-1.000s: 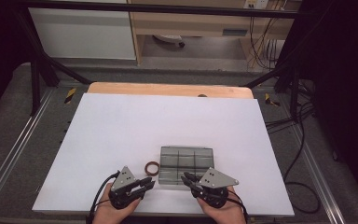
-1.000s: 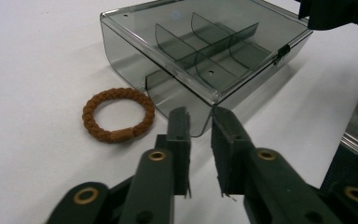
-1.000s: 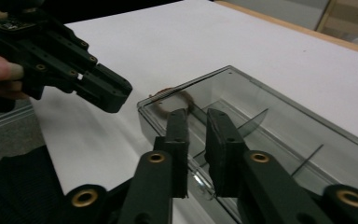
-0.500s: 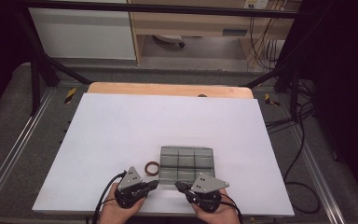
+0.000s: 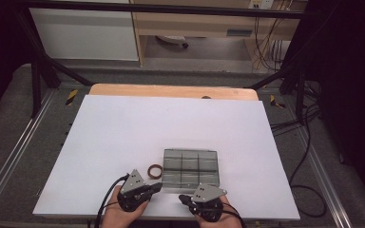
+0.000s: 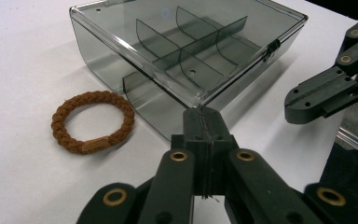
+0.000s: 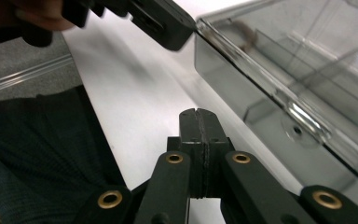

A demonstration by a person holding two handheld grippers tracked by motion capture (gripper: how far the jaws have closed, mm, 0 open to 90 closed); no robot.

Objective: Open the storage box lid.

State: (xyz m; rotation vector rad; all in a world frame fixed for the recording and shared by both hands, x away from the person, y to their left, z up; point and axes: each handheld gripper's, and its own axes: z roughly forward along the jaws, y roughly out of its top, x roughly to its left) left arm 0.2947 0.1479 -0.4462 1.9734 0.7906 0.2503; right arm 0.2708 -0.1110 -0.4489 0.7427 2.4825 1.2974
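- Looking down from the high view, I have both claws parked at the near edge of the white bench point(image 5: 123, 128), and the smoky clear compartment box point(image 5: 190, 167) sits just beyond them with its lid down.
- Left claw point(image 5: 156, 187): jaws pressed flat together on nothing, as the left gripper view point(image 6: 203, 122) shows; they have just finished closing. Its tip points toward 2 o'clock and lies just short of the box's near left corner.
- Right claw point(image 5: 183, 198): likewise closed and empty, seen in its own view point(image 7: 197, 122), its jaws also just closed. It points toward 10 o'clock, and the box's near wall is close off its tip.
- The brown braided hair tie point(image 5: 155, 170) lies flat on the bench just beside the box's left wall, at about 12 o'clock from the left claw. In the left gripper view point(image 6: 93, 122) it sits at 10 o'clock from the jaws, apart from them.
- My judgement: the left claw is the nearer one to the hair tie, the right the better placed for the box's front edge and its small black latch point(image 6: 273, 45).
- The box's long axis runs left to right across the bench, so the front edge faces both claws squarely.
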